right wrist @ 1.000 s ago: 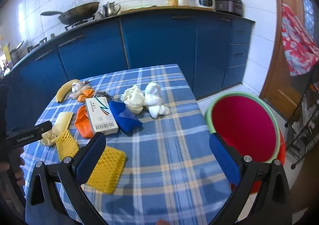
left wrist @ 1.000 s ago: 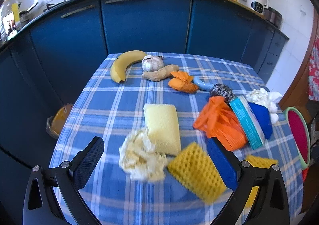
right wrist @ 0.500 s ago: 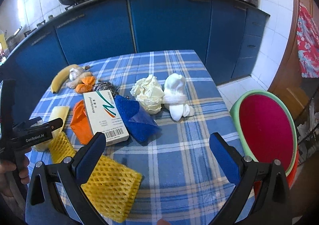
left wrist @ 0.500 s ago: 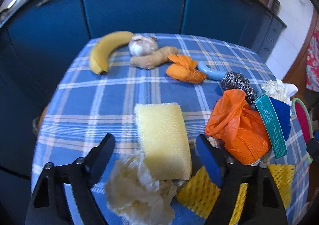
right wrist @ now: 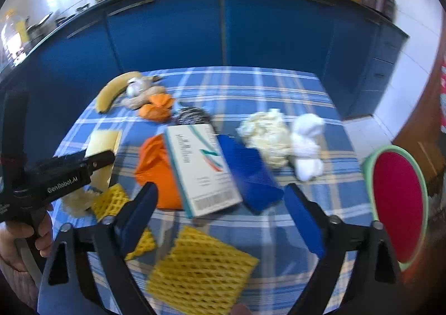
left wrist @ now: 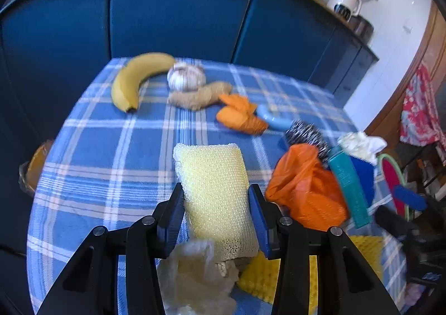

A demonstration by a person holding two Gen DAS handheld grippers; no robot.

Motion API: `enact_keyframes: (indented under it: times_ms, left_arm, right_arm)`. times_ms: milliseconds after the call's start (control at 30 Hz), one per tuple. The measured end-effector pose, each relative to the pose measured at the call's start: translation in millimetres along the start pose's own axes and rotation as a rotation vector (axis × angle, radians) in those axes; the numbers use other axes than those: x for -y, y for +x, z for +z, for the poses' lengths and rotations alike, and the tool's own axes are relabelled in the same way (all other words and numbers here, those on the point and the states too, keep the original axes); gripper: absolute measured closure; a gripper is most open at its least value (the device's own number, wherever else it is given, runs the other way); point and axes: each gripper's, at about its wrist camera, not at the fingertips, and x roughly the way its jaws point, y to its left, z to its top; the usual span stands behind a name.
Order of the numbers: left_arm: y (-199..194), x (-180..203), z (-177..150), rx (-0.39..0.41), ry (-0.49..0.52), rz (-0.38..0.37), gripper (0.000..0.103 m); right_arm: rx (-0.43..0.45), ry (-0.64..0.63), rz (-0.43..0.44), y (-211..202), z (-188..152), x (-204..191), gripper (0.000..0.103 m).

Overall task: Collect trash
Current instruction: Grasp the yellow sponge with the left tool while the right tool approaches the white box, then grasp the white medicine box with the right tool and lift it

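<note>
A pale yellow sponge (left wrist: 214, 181) lies on the blue plaid tablecloth (left wrist: 117, 147). My left gripper (left wrist: 216, 203) straddles its near end, jaws closing, with a pad beside each long edge and the sponge undeformed. A crumpled yellowish tissue (left wrist: 195, 273) sits just below it. My right gripper (right wrist: 220, 192) hangs over the table's front, jaws wide and closing, with nothing gripped. A yellow foam net (right wrist: 200, 273) lies under it. A white box (right wrist: 200, 167) and a blue packet (right wrist: 251, 172) are just ahead. A red bin with a green rim (right wrist: 398, 203) stands off the table's right side.
An orange plastic bag (left wrist: 306, 197), crumpled paper (right wrist: 267, 136) and a white wad (right wrist: 306, 147) lie mid-table. Banana (left wrist: 136, 75), garlic (left wrist: 186, 77), ginger (left wrist: 200, 97), an orange scrap (left wrist: 239, 117) and a steel scrubber (left wrist: 306, 133) sit farther back. Blue cabinets (right wrist: 172, 36) stand behind.
My left gripper has come forward and down over the sponge, and its jaws have narrowed around it. My right gripper has swung in over the table, and its jaws have narrowed a little.
</note>
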Motion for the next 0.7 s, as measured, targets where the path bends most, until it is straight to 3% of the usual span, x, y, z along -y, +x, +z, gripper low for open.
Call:
enact_keyframes:
  times_ms: [100,533,633,700]
  left_arm:
    - [-15.1,1.7,1.3,0.04,-0.003,-0.011,0.057]
    - [-37.9,7.1,-4.7,0.077,-0.029,-0.02,0.056]
    - [-41.0,10.4,-8.3,0.077,-0.03,-0.018,0.056]
    - [-43.4,13.8,-10.5,0.077,-0.027,-0.017,0.056]
  right_arm:
    - [-0.021,-0.028,0.048,8.5,1.5,-7.6,0.023]
    - [-0.062,-0.022,0.121,41.7,4.9,1.9,0.023]
    - [-0.062,-0.004,0.149,44.1,3.8,6.8,0.039]
    - [-0.066,0.011,0.178,44.3,2.8,10.1,0.043]
